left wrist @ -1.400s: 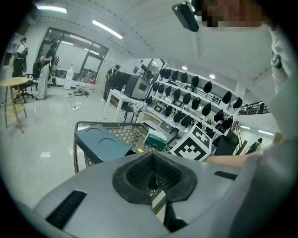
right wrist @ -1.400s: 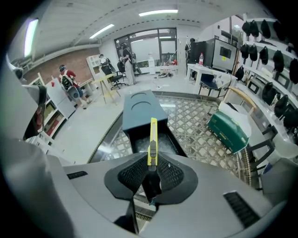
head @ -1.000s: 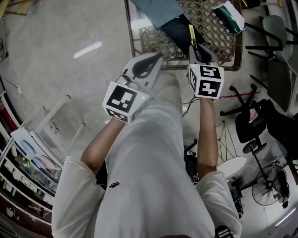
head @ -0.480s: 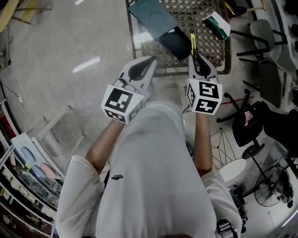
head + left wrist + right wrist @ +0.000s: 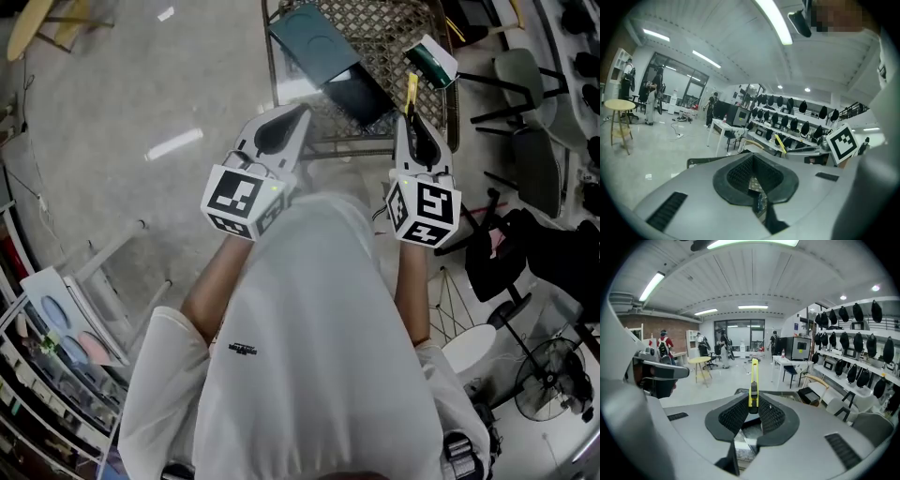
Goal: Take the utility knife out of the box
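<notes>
Head view was filled below by the person's white shirt [image 5: 309, 356], with both grippers held out ahead of it at the near edge of a wire-mesh table [image 5: 384, 37]. The utility knife [image 5: 411, 92] was seen clamped in the right gripper [image 5: 413, 120], its yellow body projecting straight beyond the fingertips along the line of the jaws. A dark box [image 5: 309, 42] was seen lying on the mesh to the picture's left of the knife, its black inner tray [image 5: 361, 89] slid part-way out toward the grippers. The knife was held clear of that tray and box, not inside either. A small green-and-white carton [image 5: 431, 61] was seen on the table just past the knife's far end.

In the right gripper view, the right gripper [image 5: 753, 407] was shown clenched on the knife [image 5: 753, 380]. The lower end of the handle was pinched between the ribbed pads [image 5: 733, 416], and the rest rose upright above them against the open room, with a black slider visible on the yellow body.

In the left gripper view, the left gripper [image 5: 753, 159] was shown with its jaws brought together and nothing held between them. The knife [image 5: 780, 143] was visible there too, off to the right and well apart from those jaws. In the head view, the left gripper [image 5: 299, 113] was seen at the table's near edge, apart from the box.
</notes>
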Demonstrator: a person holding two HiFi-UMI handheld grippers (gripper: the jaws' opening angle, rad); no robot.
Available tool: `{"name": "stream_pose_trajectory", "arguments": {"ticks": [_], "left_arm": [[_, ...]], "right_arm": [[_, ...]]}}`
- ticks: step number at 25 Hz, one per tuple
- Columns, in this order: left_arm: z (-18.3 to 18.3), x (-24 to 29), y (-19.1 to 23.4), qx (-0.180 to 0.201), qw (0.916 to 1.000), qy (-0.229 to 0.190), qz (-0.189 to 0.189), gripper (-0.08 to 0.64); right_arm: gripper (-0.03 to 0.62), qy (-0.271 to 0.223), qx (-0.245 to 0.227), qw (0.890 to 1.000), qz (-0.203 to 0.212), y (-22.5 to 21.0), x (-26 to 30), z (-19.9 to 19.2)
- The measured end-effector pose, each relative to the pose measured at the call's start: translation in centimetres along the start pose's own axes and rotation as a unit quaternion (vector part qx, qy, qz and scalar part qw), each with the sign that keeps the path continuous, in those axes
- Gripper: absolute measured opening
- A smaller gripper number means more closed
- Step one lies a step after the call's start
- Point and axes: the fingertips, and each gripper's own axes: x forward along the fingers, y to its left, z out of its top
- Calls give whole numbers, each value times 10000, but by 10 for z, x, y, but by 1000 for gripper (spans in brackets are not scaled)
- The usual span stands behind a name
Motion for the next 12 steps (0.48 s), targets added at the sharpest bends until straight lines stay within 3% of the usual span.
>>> {"name": "stream_pose_trajectory", "arguments": {"ticks": [12], "left_arm": [[35, -38, -7, 267, 9987, -425, 93, 0]], "right_arm": [[54, -921, -58, 9956, -144, 8, -60, 43]]}}
